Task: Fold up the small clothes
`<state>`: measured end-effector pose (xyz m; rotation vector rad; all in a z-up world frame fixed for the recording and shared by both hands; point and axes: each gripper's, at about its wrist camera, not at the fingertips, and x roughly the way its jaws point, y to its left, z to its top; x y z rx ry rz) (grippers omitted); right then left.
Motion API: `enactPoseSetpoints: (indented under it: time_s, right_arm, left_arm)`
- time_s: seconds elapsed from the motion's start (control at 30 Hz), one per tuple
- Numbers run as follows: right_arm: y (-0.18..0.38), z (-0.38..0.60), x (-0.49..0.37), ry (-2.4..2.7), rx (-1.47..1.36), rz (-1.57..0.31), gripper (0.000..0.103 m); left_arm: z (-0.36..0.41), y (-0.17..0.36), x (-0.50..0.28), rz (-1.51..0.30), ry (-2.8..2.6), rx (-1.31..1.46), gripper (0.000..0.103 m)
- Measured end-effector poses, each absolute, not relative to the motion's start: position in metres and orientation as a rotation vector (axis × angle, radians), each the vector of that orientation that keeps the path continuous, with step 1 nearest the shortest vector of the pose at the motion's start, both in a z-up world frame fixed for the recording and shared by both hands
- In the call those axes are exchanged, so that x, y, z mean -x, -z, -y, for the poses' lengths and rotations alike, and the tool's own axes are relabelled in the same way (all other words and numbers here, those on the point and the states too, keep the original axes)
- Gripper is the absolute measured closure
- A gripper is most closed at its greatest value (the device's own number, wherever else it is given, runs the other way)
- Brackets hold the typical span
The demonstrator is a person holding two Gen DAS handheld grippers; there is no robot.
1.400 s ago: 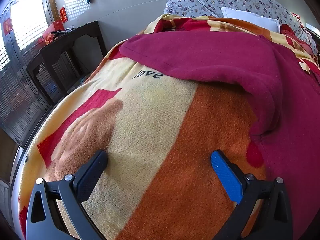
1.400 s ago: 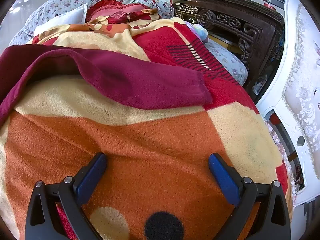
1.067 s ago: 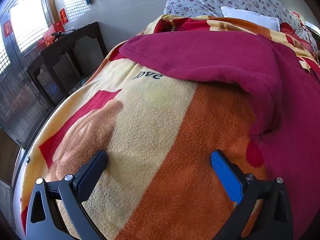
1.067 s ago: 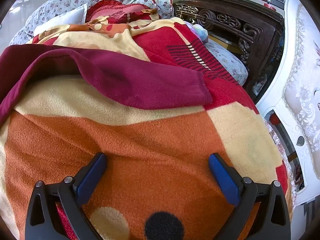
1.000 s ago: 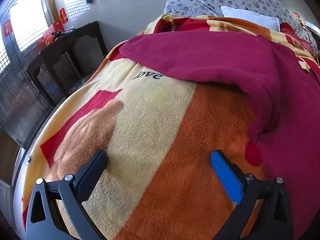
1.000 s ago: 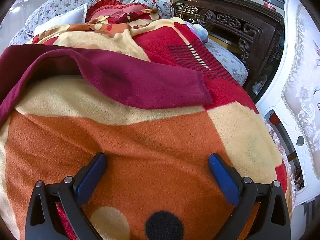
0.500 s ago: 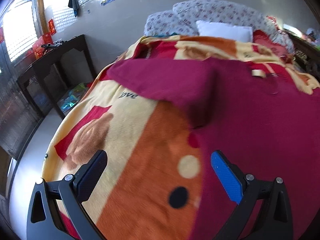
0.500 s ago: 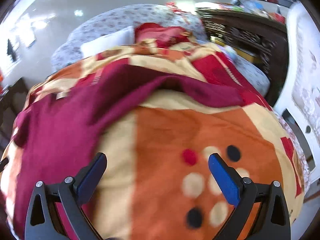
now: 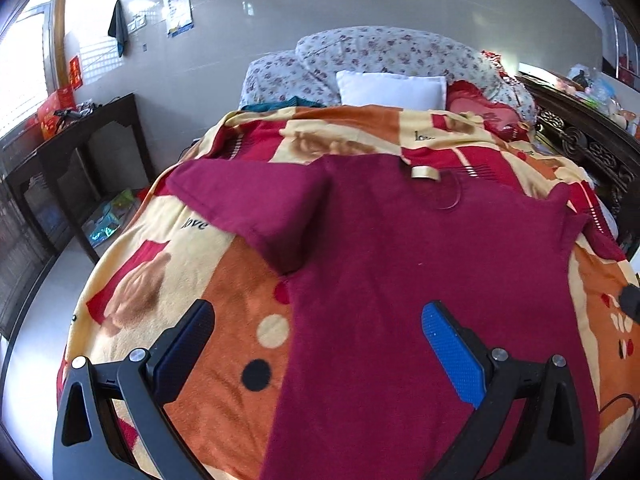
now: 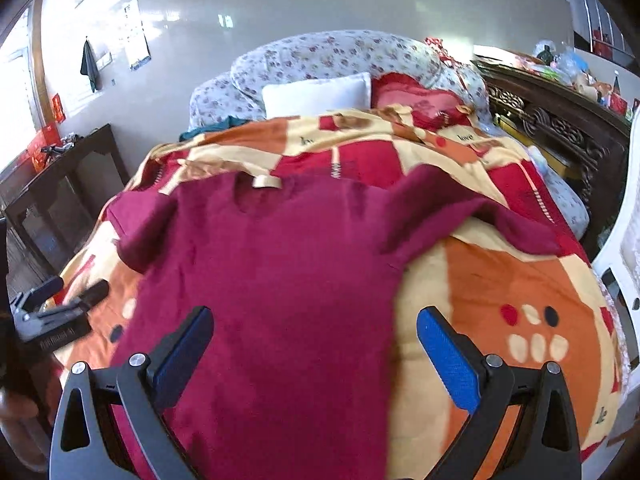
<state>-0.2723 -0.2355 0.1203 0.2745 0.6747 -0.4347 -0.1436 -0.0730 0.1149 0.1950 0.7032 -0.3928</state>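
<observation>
Plainly, both grippers' jaws gape empty above the maroon shirt (image 9: 400, 260).

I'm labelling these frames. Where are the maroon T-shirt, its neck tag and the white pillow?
maroon T-shirt (image 9: 400, 264), left wrist view, middle of its body.
neck tag (image 9: 425, 173), left wrist view, centre of the beige tag at the collar.
white pillow (image 10: 316, 96), right wrist view, middle of its face.

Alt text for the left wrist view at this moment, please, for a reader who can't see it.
A maroon short-sleeved shirt lies spread flat, collar away from the camera, on a bed covered by an orange, cream and red patterned blanket. The open left claw hangs above the shirt's lower left edge, holding nothing. A white pillow sits at the headboard end.
</observation>
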Motion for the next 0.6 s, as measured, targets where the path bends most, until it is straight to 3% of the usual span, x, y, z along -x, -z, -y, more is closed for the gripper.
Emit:
enactPoseSetpoints:
  time_s: [0.6]
  right_arm:
    - [-0.114, 0.239, 0.227, 0.536, -0.238, -0.674, 0.0]
  left_arm:
    - [0.096, -0.105, 0.14, -0.715, 0.427, -0.213, 0.0]
